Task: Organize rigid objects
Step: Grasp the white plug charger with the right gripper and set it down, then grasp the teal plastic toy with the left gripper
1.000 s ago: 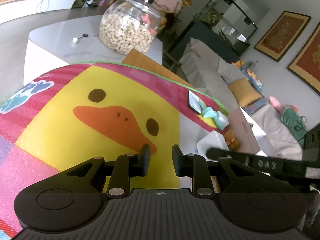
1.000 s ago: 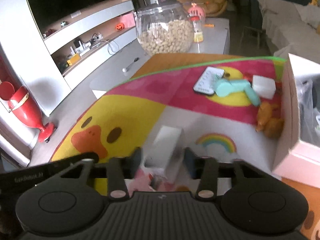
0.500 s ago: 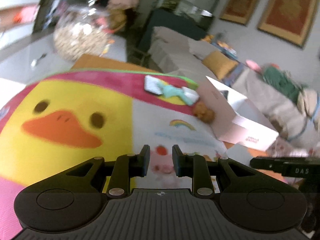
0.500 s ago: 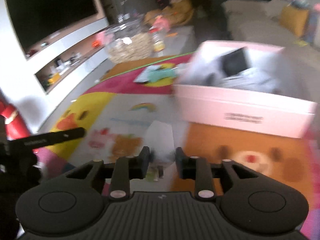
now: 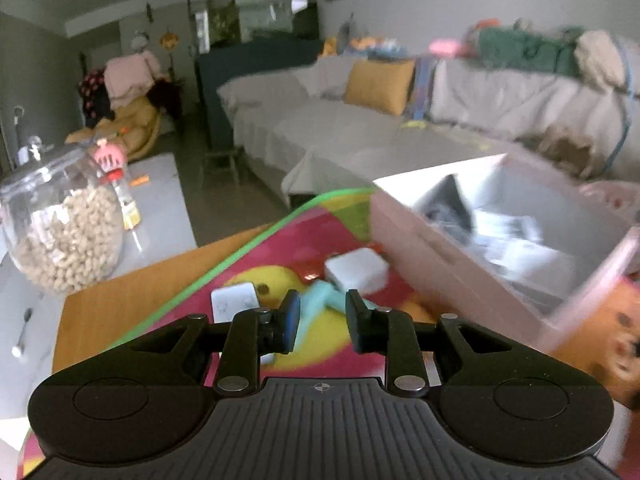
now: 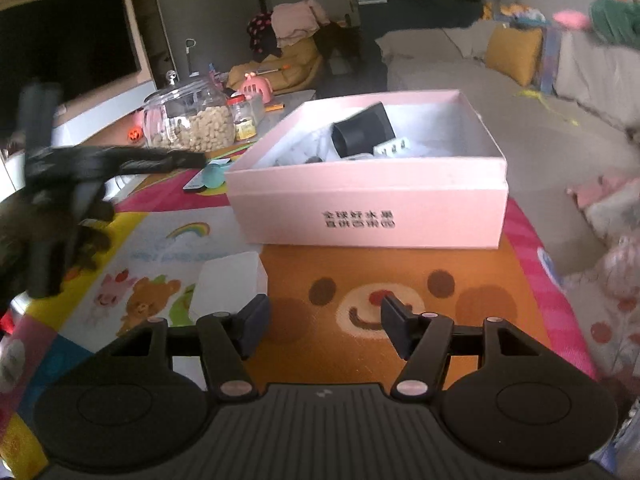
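While the pink box stands open on the colourful play mat, a black cup-like object and a small white piece lie inside it among pale wrapping. Its front wall faces the right wrist camera, and the bear-face part of the mat before this wall is bare. A white rectangular box lies flat on the mat, near the front left corner of the pink box but apart from it, just beyond the left finger of the right gripper. This gripper has its jaws spread wide and holds nothing. The left gripper points at the far edge of the mat; its jaws stand a little apart with nothing between them. Beyond its fingers lie a teal object, a white flat device and a white block, close together and just beside the side wall of the pink box. The green border of the mat runs behind them, then a wooden strip. A glass jar stands on the grey table further left.
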A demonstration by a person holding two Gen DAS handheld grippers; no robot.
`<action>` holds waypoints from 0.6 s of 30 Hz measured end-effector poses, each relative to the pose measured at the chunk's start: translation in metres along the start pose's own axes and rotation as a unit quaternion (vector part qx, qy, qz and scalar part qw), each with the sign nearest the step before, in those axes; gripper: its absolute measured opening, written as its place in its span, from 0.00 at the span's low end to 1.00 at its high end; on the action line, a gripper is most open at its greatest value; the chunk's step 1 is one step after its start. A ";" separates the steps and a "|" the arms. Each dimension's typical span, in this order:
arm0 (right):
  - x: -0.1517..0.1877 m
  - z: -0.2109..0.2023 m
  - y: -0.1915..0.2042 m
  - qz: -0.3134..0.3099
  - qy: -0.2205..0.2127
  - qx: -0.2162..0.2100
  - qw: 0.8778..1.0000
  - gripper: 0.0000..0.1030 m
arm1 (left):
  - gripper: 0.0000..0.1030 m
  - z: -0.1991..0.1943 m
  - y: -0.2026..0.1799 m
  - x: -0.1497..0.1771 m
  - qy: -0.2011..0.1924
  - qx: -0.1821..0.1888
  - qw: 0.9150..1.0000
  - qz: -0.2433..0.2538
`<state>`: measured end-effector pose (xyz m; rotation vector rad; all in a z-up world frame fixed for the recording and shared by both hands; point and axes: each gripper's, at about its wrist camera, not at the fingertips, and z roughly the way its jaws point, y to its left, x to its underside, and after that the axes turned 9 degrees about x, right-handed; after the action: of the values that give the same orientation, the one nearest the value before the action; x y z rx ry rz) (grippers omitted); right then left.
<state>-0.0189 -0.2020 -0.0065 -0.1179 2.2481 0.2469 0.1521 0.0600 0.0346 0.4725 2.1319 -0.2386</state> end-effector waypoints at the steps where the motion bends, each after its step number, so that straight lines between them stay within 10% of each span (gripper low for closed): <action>1: -0.001 -0.001 -0.004 0.011 -0.003 -0.006 1.000 0.63 | 0.28 0.011 0.004 -0.003 0.013 -0.006 1.000 -0.003; 8: 0.000 0.002 -0.024 0.077 0.000 -0.044 0.996 0.69 | 0.31 0.037 0.007 0.006 0.070 -0.026 0.996 0.049; 18: 0.001 0.003 -0.031 0.108 0.000 -0.062 0.992 0.70 | 0.21 -0.033 -0.028 0.048 0.068 0.020 0.996 0.056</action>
<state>-0.0124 -0.2321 -0.0135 0.0597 2.2447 0.5018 0.0910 0.0572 0.0130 0.6445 2.2279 -0.1901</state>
